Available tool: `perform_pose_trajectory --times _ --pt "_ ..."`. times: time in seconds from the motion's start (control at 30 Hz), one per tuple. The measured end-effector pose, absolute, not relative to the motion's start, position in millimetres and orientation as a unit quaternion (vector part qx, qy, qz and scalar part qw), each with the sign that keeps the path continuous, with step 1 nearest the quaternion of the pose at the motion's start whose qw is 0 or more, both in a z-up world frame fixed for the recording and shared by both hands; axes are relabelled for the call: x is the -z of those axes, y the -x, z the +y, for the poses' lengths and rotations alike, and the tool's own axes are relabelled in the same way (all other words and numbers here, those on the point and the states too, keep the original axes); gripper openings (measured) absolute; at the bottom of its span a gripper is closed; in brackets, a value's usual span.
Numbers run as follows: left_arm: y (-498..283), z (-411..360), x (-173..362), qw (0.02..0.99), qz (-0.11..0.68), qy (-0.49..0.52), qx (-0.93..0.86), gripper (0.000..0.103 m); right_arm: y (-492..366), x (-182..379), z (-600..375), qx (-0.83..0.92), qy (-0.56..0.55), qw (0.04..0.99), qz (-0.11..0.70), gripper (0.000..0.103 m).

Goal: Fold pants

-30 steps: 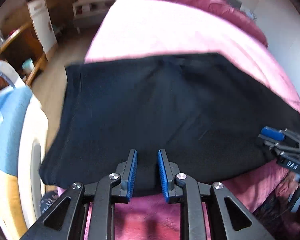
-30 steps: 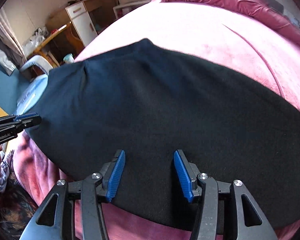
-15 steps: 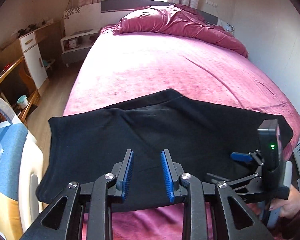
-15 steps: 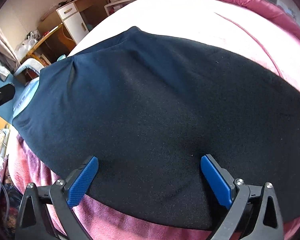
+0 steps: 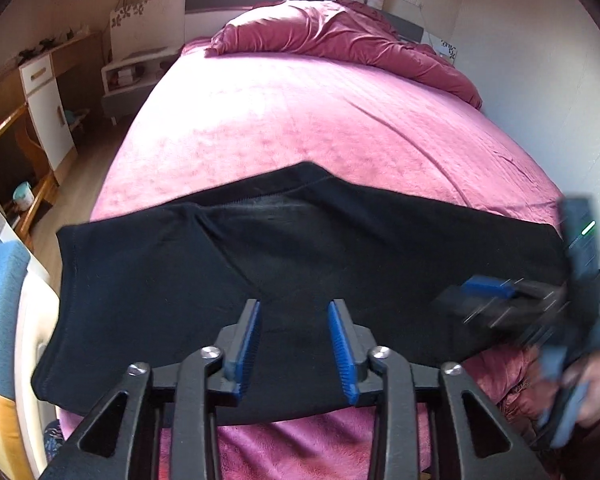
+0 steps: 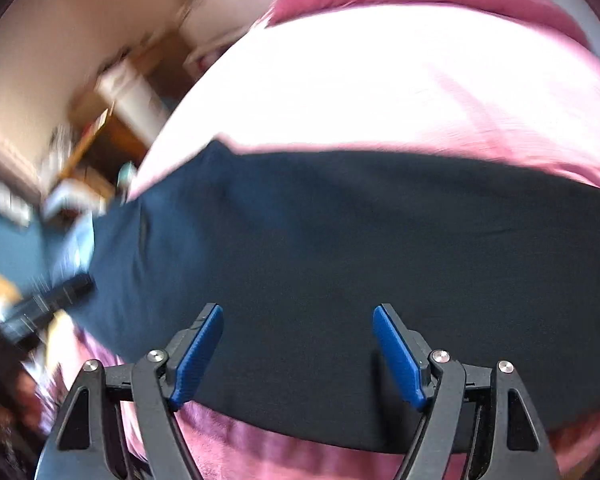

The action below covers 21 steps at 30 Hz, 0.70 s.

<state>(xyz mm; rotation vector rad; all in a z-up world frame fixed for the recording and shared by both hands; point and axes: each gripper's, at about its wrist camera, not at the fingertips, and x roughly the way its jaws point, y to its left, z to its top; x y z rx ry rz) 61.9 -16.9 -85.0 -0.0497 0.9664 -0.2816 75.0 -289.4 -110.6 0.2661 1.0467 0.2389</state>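
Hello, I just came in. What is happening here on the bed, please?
A person is folding black pants on a bed with a pink cover, using a handheld gripper in each hand. The pants lie flat across the near end of the bed, apparently already folded over. The left gripper is above the near edge, jaws opening, nothing pinched. The right gripper hangs over the cloth too, jaws closing but wide apart and empty. At this moment neither holds the pants.

Left tongs tilted down, jaws opening, right tongs wider, jaws closing
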Motion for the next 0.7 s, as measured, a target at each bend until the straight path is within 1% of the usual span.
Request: perform_pose_trajectory --times 0.07,0.13,0.23,0.3,0.33,0.37,0.4,0.53,0.7 --pt "-64.6 -14.5 92.2 0.869 0.473 0.040 0.142 0.042 -69.8 97.4 -331.7 -0.087 -0.169 0.856 0.480 0.074" --pt "-65.5 -12.6 98.3 0.865 0.478 0.052 0.146 0.045 -61.7 89.5 -378.4 -0.050 -0.217 0.855 0.468 0.062" --pt "-68.4 -10.6 105.8 0.854 0.491 0.071 0.155 0.045 -33.3 85.5 -456.0 0.021 -0.294 0.846 0.444 0.052" --pt "-69.2 -9.8 108.6 0.851 0.494 0.080 0.158 0.045 -7.7 87.5 -510.0 0.070 -0.351 0.836 0.415 0.049" --pt "-69.6 -9.9 109.9 0.849 0.497 0.083 0.159 0.050 2.3 89.1 -533.3 0.090 -0.374 0.830 0.403 0.048" --pt "-70.0 -10.3 111.2 0.848 0.500 0.084 0.157 0.057 16.5 92.6 -555.1 0.112 -0.401 0.822 0.388 0.048" --pt "-70.5 -10.8 112.2 0.846 0.502 0.085 0.159 0.060 29.3 96.3 -572.9 0.130 -0.423 0.815 0.373 0.046" --pt "-72.7 -14.3 115.6 0.841 0.510 0.084 0.160 0.060 66.2 116.1 -628.2 0.183 -0.494 0.784 0.329 0.043" --pt "-75.1 -17.8 117.7 0.839 0.517 0.075 0.152 0.061 71.7 138.7 -651.2 0.207 -0.533 0.762 0.304 0.043"
